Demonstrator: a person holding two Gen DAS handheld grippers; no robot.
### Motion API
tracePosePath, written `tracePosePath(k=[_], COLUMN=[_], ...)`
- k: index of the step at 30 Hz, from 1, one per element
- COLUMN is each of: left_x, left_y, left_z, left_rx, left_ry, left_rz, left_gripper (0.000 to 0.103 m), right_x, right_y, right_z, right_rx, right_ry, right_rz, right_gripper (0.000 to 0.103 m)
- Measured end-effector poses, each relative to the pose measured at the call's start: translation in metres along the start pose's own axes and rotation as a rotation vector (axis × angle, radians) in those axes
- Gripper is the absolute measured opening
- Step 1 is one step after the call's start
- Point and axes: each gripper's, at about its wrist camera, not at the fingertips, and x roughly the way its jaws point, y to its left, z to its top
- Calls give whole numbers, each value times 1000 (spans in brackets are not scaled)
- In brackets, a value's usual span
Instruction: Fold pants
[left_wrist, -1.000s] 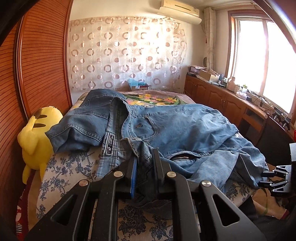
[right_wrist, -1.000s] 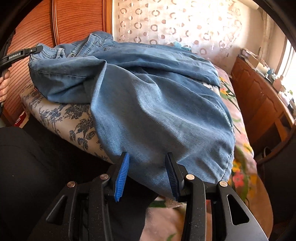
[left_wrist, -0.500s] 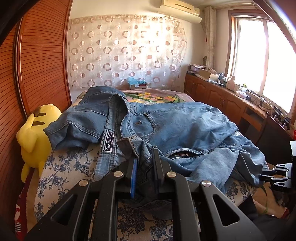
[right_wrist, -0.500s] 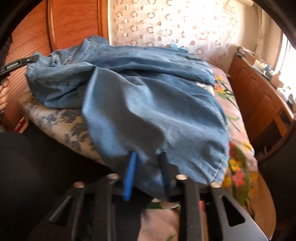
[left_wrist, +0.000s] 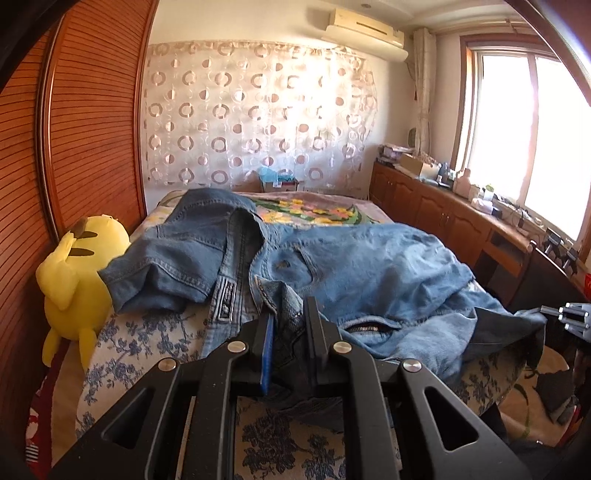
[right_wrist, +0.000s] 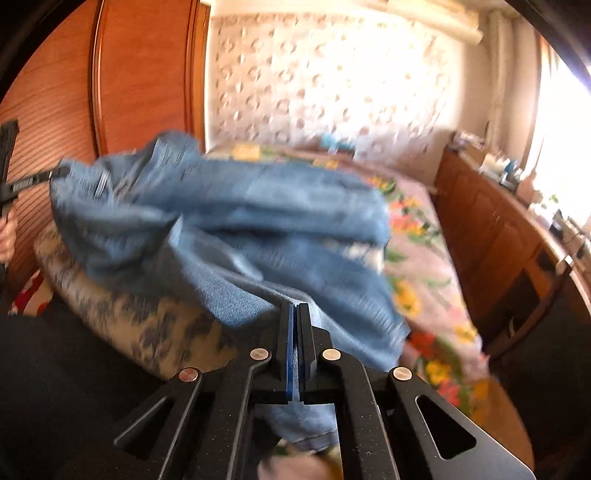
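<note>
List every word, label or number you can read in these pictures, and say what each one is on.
None can be read.
Dark patch on the jeans waistband: print too small.
White lettering on the left gripper finger, in the right wrist view: blurred.

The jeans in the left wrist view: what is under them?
Under the jeans lies a blue floral bedcover, with a flowered blanket farther back. Whatever sits beneath the denim's middle is covered.

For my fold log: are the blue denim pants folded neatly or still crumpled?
Crumpled: the blue denim pants lie bunched, waistband twisted, zipper showing.
</note>
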Motion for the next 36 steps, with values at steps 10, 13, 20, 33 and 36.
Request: tracePosePath(k=[10,13,20,33,36], left_x=[4,7,26,76,89], left_y=[9,11,17,26,26], left_z=[31,40,63,94,104], left_rx=[-15,-15,-12,-10,-4], left_ry=[-55,-69,-84,-56,-55], left_rz=[0,3,18,38,47], left_gripper=[15,15,15,15,15], right_x=[-10,-6,33,68,80], right_y=[-31,-27,-21,-39,-40], right_z=[48,58,76,112,123], right_rx=[64,49,21,-12,-19], right_ry=[-171,-194,-203,-209,-215], right_rz=[-101,-116,-136,-161,-166], right_gripper=[0,0,0,0,0])
